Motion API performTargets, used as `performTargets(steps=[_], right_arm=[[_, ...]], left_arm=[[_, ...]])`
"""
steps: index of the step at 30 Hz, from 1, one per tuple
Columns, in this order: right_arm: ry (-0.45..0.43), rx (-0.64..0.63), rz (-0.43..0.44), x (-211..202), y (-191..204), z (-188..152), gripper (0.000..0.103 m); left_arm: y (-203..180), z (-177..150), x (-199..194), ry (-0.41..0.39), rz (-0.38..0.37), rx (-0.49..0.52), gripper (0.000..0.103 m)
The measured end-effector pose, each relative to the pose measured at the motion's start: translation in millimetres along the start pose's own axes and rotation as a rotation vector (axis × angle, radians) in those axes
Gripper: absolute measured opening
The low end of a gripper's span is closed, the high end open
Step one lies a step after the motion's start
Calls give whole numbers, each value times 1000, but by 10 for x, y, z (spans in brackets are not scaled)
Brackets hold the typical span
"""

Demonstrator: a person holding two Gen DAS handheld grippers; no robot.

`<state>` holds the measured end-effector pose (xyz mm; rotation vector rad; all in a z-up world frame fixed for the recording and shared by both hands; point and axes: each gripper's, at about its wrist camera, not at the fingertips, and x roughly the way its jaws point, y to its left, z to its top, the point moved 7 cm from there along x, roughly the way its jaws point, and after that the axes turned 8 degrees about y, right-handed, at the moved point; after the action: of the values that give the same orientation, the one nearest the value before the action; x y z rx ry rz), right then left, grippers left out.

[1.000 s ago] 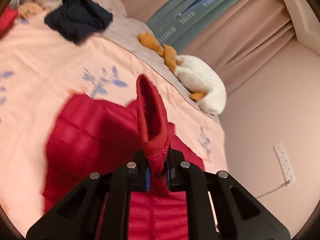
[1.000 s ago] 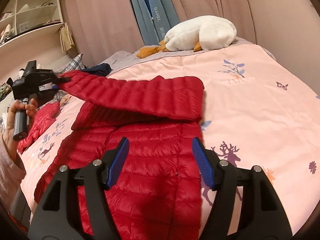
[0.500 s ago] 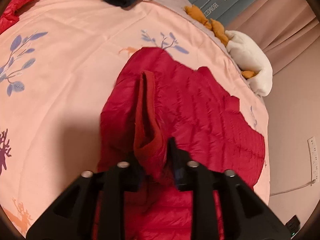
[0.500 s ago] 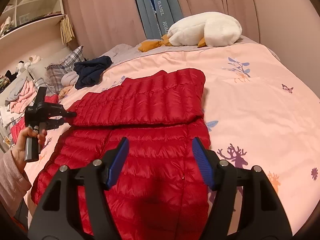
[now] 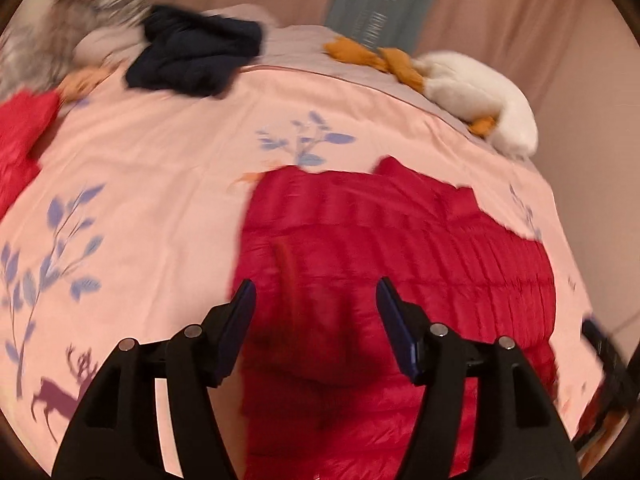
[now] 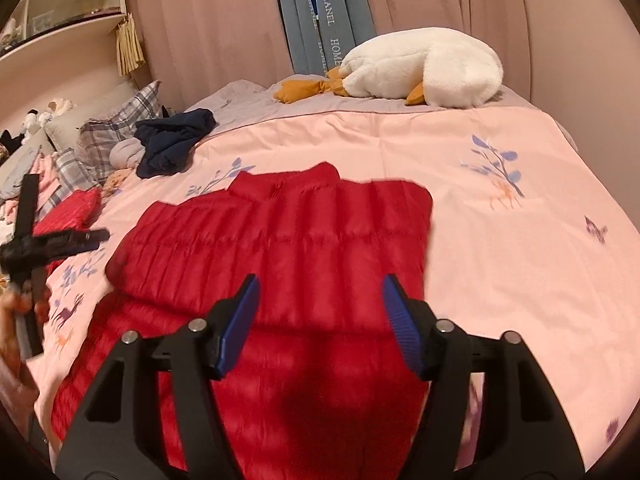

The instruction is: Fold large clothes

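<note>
The left gripper (image 5: 314, 306) is hanging over the bed with its blue-padded fingers (image 5: 236, 320) spread wide and nothing between them — the frame here is smeared with motion blur. In the right wrist view the same left gripper (image 6: 86, 236) is showing at the far left edge, gripped in the person's left hand (image 6: 16, 312), off the edge of the garment. The right gripper (image 6: 318, 314) is likewise standing with its jaws wide apart, empty, hovering above the lower half of the red down jacket (image 6: 280, 264).

The jacket (image 5: 400, 264) is lying flat on the pink duvet (image 6: 500, 264), near the middle of the bed. It is a quilted puffer with narrow stitched channels and a short stand collar pointing toward the far side. One sleeve is lying folded straight across the chest as a broad horizontal band, its cuff end reaching toward the left gripper's side, while the body is stretching down under the right gripper, out of the picture.

Around it, the duvet is printed with blue leafy sprigs, deer and butterflies. A crumpled navy garment (image 6: 174, 140) is sitting near the plaid pillows (image 6: 116, 132), and another red garment (image 6: 70, 212) is lying beside them. A white plush goose (image 6: 420, 68) with orange feet is resting at the far edge, against the pink curtains (image 6: 208, 28)
</note>
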<state>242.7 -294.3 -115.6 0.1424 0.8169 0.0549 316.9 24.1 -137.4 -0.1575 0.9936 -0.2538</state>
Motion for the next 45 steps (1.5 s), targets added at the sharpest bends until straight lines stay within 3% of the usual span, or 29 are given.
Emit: performTargets(steps=[2,5,9,11,13,15,19,25,33,40,45], right_arm=[[21,6,-22,210,-4,175,52],[41,15,-64,474,-39,359,47],[89,49,-131,864,-188,469,44],[155,81,-155,1120,-315,413,41],[236,107,-142,1344,-407,297,41],[258,117,-127,1434,-434,245,41],[263,124,-130,1370,-436,267,41],[156,35,-46,829,-113,233,47],[275,-75,-127,986,-26,-269,49],[203,-58,-73,620,95,-253,51],[261,-61,-97,856,45,-413,55]], left_arm=[[-150,4,100,8,15,47,60],[-306,-33,271,31,27,100,46],[-358,-138,480,65,68,154,44],[-349,-199,589,86,88,179,44],[-326,-249,667,104,85,193,44],[-320,-268,699,109,78,196,44],[-339,-260,736,117,83,199,44],[-354,-262,733,119,95,207,44],[-372,-265,754,117,116,217,44],[-401,-307,566,91,105,227,44],[-417,-394,614,104,133,265,44]])
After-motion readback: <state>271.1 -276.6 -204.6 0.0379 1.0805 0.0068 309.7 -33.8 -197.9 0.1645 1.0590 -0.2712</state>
